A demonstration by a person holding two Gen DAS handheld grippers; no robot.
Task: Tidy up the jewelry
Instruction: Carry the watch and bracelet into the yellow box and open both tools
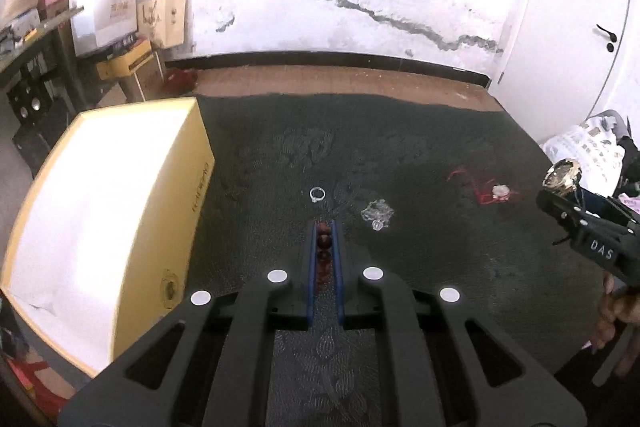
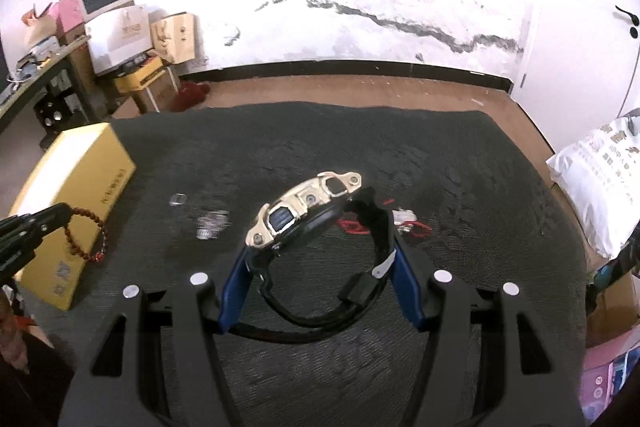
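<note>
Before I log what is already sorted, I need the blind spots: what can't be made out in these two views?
- Yellow box: top glares white in the left wrist view; whether it is open, and any contents, unreadable.
- Clear jewelry piece: motion-blurred in the right wrist view; type unclear.
- Bead bracelet: mostly hidden between the left gripper's fingers.
- Watch strap: its lower loop passes behind the right gripper's fingers.
- Pale charm on red cord: too small.

Matt cloth, shiny metal
Textured dark cloth [image 2: 460, 167] covers the bench; glossy gold watch [image 2: 308, 205], polished bead bracelet [image 2: 86, 237], smooth yellow cardboard box [image 1: 104, 211].
</note>
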